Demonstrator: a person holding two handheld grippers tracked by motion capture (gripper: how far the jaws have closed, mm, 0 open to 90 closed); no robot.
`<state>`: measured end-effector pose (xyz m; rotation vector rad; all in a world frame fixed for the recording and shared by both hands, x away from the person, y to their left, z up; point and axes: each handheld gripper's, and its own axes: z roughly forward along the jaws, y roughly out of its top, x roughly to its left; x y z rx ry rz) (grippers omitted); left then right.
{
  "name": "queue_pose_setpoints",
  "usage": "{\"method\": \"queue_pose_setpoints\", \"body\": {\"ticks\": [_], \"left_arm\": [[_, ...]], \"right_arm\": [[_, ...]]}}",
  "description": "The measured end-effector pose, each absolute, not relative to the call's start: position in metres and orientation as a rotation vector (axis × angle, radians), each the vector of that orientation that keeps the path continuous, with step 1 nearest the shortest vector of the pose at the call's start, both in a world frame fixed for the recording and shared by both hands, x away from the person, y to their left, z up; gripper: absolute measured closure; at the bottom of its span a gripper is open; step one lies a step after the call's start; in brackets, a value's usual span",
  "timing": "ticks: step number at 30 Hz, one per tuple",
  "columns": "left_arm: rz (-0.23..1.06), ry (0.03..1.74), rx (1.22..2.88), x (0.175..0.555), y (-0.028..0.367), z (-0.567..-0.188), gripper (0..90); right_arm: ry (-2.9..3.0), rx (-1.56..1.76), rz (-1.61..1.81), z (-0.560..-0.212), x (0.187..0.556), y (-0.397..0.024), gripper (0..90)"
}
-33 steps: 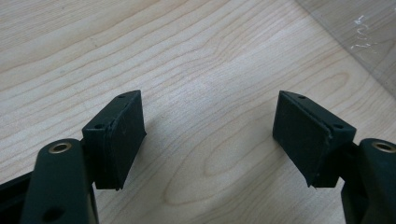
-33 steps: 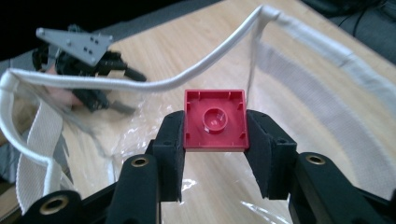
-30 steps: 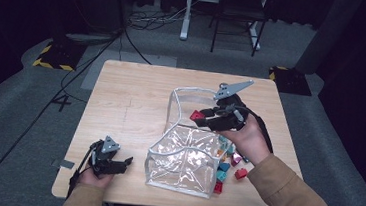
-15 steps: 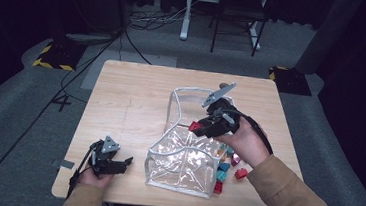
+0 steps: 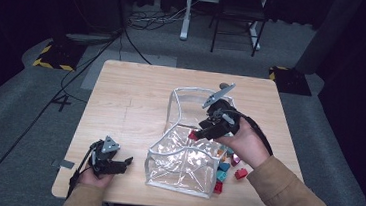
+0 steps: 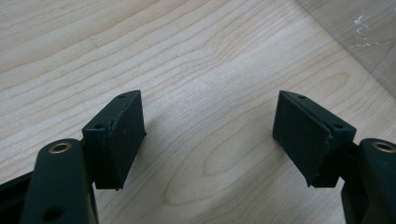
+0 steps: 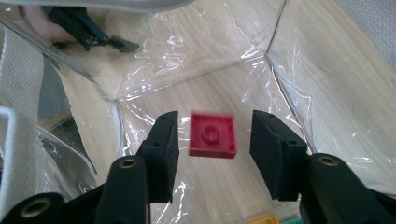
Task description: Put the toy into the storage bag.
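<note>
A clear plastic bag [image 5: 179, 164] with a white-trimmed rim stands open on the wooden table [image 5: 130, 103]. My right gripper [image 5: 202, 133] hangs over its opening, pointing down into it. Its jaws have just been opening. A small red brick [image 7: 213, 135] is between them, blurred, with a gap on each side and neither pad touching it. From above, the red brick [image 5: 193, 134] shows just under the jaw tips. My left gripper [image 5: 124, 163] rests on the table at the front left, left of the bag. Its jaws [image 6: 210, 109] are wide apart over bare wood.
Several loose bricks [image 5: 225, 166], teal and red, lie on the table to the right of the bag under my right forearm. A yellow brick [image 7: 264, 218] shows under the right jaw. The bag's flap [image 5: 186, 96] stands up behind it. The table's front edge is near my left hand.
My right gripper has come down and to the left over the bag's opening with the red brick. Its jaws have parted and the brick now sits loose between them. The left gripper has stayed put.
</note>
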<state>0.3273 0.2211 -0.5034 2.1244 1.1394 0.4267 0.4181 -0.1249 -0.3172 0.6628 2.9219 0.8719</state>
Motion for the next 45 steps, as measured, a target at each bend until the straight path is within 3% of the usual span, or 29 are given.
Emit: {"method": "queue_pose_setpoints", "body": {"ticks": [20,45], "left_arm": [[0.426,1.139,2.124,0.327,0.221,-0.503,25.2],[0.427,1.139,2.124,0.327,0.221,-0.503,25.1]], "right_arm": [[2.776,0.614,1.106,-0.291,0.401,-0.147,48.6],[2.463,0.745,1.352,-0.262,0.378,-0.248,43.8]]}}
